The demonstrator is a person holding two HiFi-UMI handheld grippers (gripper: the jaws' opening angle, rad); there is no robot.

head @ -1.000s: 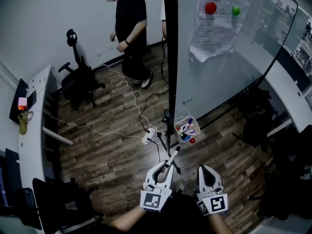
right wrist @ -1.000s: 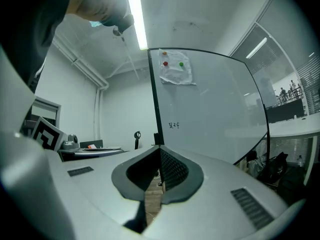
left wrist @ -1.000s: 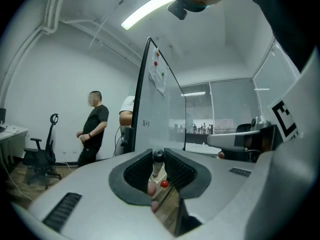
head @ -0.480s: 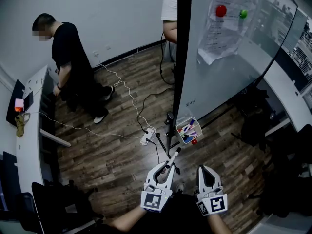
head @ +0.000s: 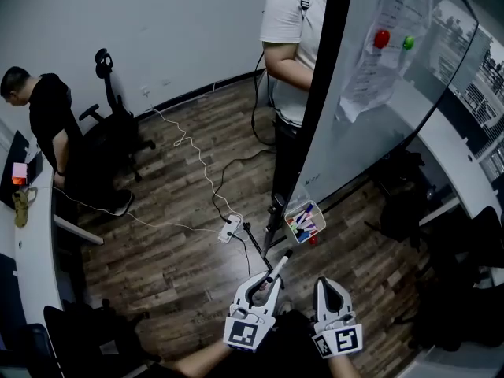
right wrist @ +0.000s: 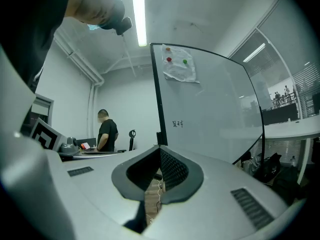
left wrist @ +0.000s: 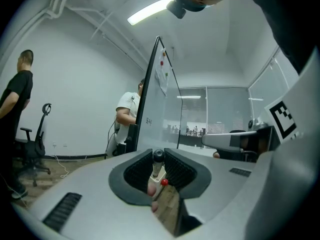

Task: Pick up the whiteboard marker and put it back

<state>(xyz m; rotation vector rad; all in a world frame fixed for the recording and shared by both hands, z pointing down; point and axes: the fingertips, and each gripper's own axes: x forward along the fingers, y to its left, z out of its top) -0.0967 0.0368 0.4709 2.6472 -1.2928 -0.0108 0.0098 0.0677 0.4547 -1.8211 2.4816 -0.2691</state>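
**Marker held in the left gripper, tray not yet reached**

A room with a wooden floor (head: 173, 250) is seen from above. It is crossed by a whiteboard (head: 378, 132) on a stand. A tray (head: 288, 213) of coloured pens is fixed at the board's foot. Two people are seen further off, one just behind the board's edge and one at a desk on the left.

The marker (head: 277, 264) is pinched between the jaws of the left gripper (head: 266, 280). It is held in the air, well above the floor and short of the tray, with its free end pointed toward the tray. In the left gripper view the marker (left wrist: 158, 170) is seen gripped upright between the ribbed pads. The jaws of the right gripper (head: 330, 288) are pressed together at their tips with nothing between them, and that gripper is kept beside the left one.

The carry is judged to be the step in hand, since the marker is already lifted. For the next move, the left gripper would need to be brought over the tray. The marker would then be lowered among the pens before the jaws are spread.

A sheet of paper (head: 370, 77) is pinned to the board by a red and a green magnet; its print is too small to be read. A short handwritten mark (right wrist: 177, 124) low on the board cannot be made out either. No brand can be read on the marker.
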